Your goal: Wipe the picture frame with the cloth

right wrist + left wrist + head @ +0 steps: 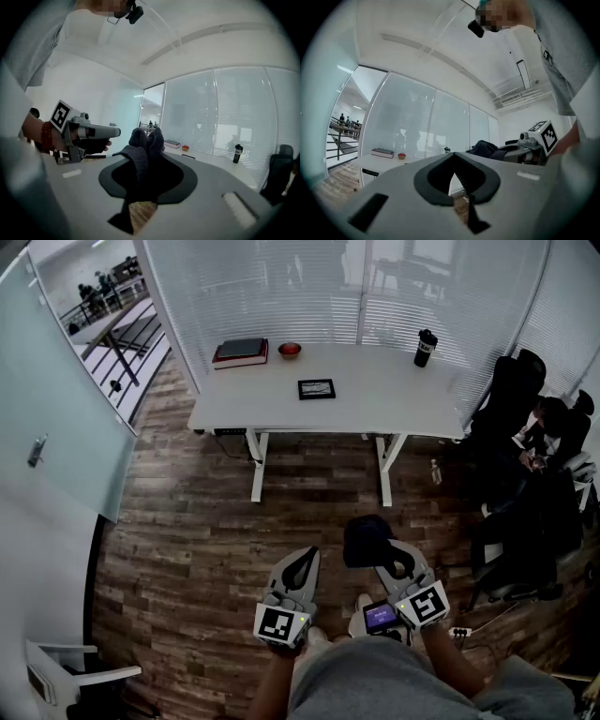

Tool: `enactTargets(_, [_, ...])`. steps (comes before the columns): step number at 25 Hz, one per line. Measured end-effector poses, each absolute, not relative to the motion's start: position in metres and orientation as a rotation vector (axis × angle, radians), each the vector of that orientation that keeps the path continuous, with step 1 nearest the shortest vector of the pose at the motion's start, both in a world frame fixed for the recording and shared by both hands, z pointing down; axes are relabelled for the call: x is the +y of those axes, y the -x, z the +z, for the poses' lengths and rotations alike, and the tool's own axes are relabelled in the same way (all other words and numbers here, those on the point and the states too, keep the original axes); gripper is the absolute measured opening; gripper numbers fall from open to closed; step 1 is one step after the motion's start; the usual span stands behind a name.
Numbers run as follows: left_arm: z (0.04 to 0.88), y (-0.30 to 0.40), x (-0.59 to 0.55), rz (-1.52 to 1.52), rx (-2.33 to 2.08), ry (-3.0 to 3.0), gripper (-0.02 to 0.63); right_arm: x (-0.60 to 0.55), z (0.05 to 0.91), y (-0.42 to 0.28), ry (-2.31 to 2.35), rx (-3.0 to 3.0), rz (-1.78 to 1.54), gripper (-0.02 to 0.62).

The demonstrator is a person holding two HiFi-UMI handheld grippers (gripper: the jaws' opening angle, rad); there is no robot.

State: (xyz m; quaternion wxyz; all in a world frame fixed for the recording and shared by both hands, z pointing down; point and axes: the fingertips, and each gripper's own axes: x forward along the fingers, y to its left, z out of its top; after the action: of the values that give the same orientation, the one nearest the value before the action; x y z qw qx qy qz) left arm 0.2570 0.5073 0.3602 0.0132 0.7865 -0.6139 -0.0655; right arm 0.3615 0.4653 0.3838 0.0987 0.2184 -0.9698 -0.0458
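You stand well back from the table, the cloth gripped in your right tongs and your left tongs clenched on nothing.

The wood floor point(187, 549) stretches between you and the white table point(375, 409), which stands at the far side against the blinds, with a seated person point(548, 432) off its right end. Near you, your left tongs point(304, 561) are shut tight and empty. Your right tongs point(389, 559) are closed on the dark cloth point(366, 540), which bunches up beyond the tips. On the table a stack of books point(242, 352) lies at the far left, and the picture frame point(316, 388) lies flat near the middle, well apart from the cloth. A black cup point(426, 348) stands at the far right, and a small red bowl point(290, 350) sits just right of the books.
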Motion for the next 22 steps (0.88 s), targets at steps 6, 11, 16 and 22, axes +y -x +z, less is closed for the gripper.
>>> enactTargets(6, [0.381, -0.231, 0.504, -0.178, -1.899, -2.423, 0.003, 0.458, 0.395, -0.352, -0.667, -2.854, -0.098, 0.115])
enactTargets(11, [0.387, -0.213, 0.470, -0.165, -1.892, -2.421, 0.003, 0.414, 0.405, -0.344, -0.710, -2.827, -0.108, 0.117])
enactTargets(16, [0.399, -0.190, 0.413, -0.083, -1.904, -2.413, 0.003, 0.338, 0.408, -0.319, -0.745, -2.851, -0.128, 0.118])
enactTargets(22, [0.389, -0.168, 0.324, 0.019, -1.926, -2.432, 0.003, 0.241, 0.401, -0.287, -0.712, -2.869, -0.236, 0.118])
